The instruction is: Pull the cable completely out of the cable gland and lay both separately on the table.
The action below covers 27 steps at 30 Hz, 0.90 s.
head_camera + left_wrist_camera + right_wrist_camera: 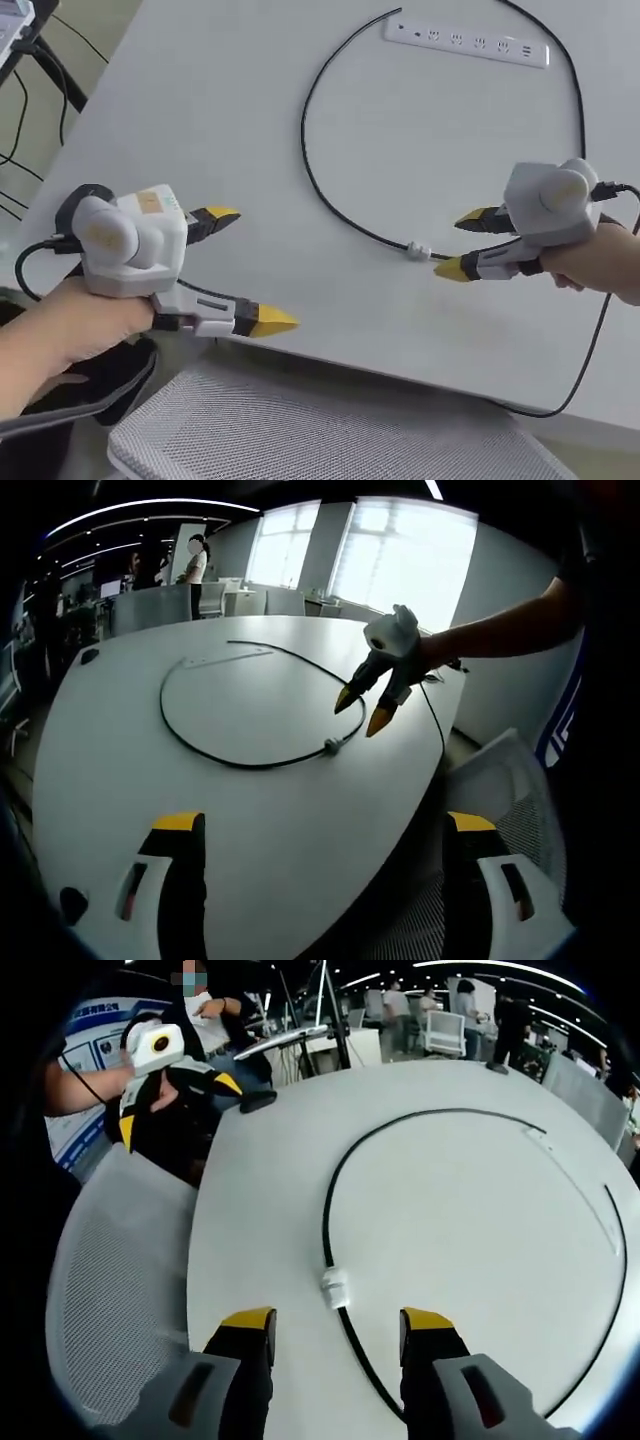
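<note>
Our right gripper [455,245], jaws spread and empty, hovers just beside the cable gland [418,249], threaded on the cable [306,160] near the desk's [180,120] front edge. Our left gripper [258,267] is released too. We judge this the reach; next, clamp gland and cable.

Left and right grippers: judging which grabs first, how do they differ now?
The right gripper hovers beside the cable gland; the left gripper hangs at the near edge of the table, far from it. The left gripper's jaws look spread wider than the right's. Both are open and empty.
</note>
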Motion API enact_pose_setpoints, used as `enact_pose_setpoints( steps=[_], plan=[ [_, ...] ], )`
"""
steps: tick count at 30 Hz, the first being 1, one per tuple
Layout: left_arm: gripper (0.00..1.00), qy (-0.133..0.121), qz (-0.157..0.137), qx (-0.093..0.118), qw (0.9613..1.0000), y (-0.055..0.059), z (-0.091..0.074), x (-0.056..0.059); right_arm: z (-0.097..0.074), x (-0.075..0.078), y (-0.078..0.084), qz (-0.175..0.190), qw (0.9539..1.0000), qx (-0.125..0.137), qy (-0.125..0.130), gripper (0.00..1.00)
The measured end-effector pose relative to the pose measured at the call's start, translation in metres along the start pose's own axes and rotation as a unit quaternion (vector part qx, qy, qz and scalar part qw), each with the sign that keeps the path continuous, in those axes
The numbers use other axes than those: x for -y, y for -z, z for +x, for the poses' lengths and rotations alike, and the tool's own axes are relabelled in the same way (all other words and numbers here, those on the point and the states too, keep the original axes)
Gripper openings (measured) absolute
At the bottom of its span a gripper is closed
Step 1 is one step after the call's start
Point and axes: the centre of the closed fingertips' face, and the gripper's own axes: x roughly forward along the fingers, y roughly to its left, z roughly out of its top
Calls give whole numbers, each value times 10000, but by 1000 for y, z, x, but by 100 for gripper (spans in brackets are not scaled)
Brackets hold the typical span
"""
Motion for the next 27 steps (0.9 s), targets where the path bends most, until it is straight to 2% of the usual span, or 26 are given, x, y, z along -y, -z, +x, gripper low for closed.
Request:
enact_pose_setpoints(
  steps=[4, 13, 17, 27],
  plan=[
    [99, 13, -5, -29, 10000, 2, -2, 2, 10, -2, 4, -185, 9996, -171, -120, 43],
    [98, 23, -31, -56, 10000, 6, -3, 2, 27, -3, 4, -402, 9983, -322, -261, 34],
    [98, 22, -49, -52, 10000, 6, -4, 2, 32, -4, 5, -502, 9973, -413, -328, 24],
    [98, 16, -85, -101, 9999, 12, -8, 0, 38, -2, 6, -572, 9963, -500, -400, 10]
  ],
)
